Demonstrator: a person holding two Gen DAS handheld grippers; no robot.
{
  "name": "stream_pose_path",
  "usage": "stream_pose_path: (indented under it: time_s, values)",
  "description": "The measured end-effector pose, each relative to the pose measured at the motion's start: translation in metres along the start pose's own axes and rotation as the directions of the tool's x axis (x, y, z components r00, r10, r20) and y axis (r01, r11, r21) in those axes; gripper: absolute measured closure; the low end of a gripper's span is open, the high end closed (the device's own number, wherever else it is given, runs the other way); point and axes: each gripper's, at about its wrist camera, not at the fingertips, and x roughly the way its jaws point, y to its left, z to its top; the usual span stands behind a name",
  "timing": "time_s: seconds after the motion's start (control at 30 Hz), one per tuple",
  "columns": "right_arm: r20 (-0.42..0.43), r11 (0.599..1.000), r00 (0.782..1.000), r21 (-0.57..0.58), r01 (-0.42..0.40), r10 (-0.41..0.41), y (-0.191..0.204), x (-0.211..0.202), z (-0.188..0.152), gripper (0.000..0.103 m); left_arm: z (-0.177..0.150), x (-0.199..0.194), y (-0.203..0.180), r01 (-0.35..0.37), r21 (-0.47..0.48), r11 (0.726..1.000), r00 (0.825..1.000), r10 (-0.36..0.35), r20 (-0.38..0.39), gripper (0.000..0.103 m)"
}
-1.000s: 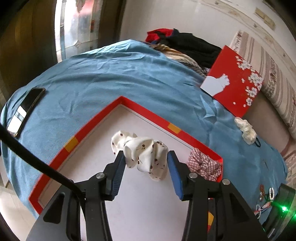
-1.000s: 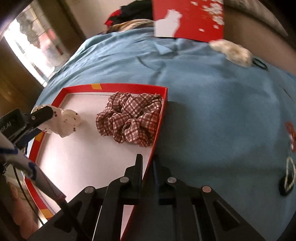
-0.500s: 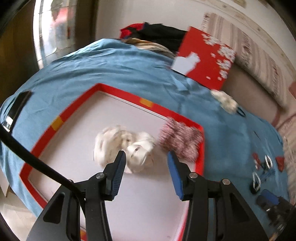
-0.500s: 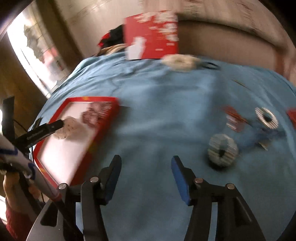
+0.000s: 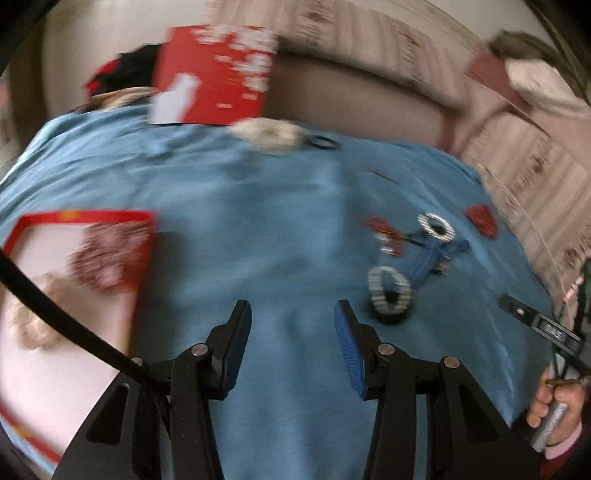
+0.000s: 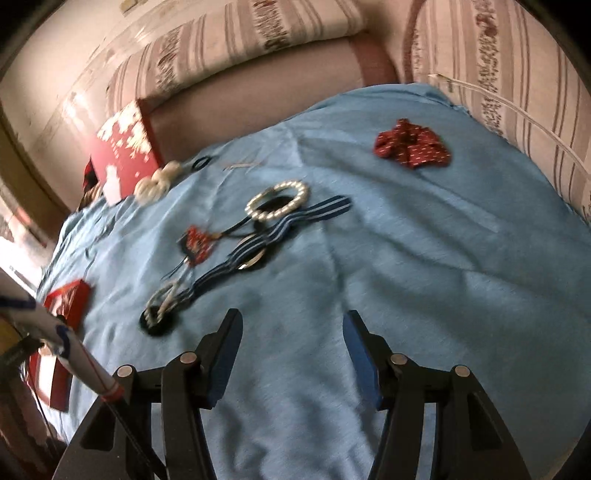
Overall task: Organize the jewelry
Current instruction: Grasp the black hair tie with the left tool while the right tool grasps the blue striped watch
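Note:
My left gripper (image 5: 293, 314) is open and empty above bare blue cloth. A red-rimmed white tray (image 5: 146, 254) lies at the left, holding a plaid scrunchie (image 5: 103, 258) and a cream spotted scrunchie (image 5: 29, 325). A pearl-and-black hair tie (image 5: 388, 295) lies just right of the left gripper. My right gripper (image 6: 291, 325) is open and empty over the cloth. Ahead of it lie a pearl bracelet (image 6: 279, 201), a blue striped band (image 6: 280, 229), a red bow tie (image 6: 195, 242), a pearl-and-black hair tie (image 6: 160, 310) and a red dotted scrunchie (image 6: 413, 147).
A red floral box (image 5: 214, 74) leans on the sofa back at the far edge, with a cream scrunchie (image 5: 269, 134) and a black elastic (image 5: 323, 142) in front. The tray's corner (image 6: 70, 299) shows at the right view's left. A striped cushion (image 6: 258, 29) is behind.
Both grippers swung right, away from the tray. The left one let the cream scrunchie lie in the tray. The right one opened and now faces the loose jewelry.

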Motion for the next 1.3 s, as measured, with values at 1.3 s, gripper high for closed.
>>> stream_pose_path:
  time_s: [1.3]
  values:
    - [-0.013, 0.975, 0.977, -0.048, -0.215, 0.214, 0.032, 0.036, 0.019, 0.041, 0.02, 0.047, 0.061, 0.064, -0.205, 0.977, 0.996, -0.075, -0.048, 0.061]
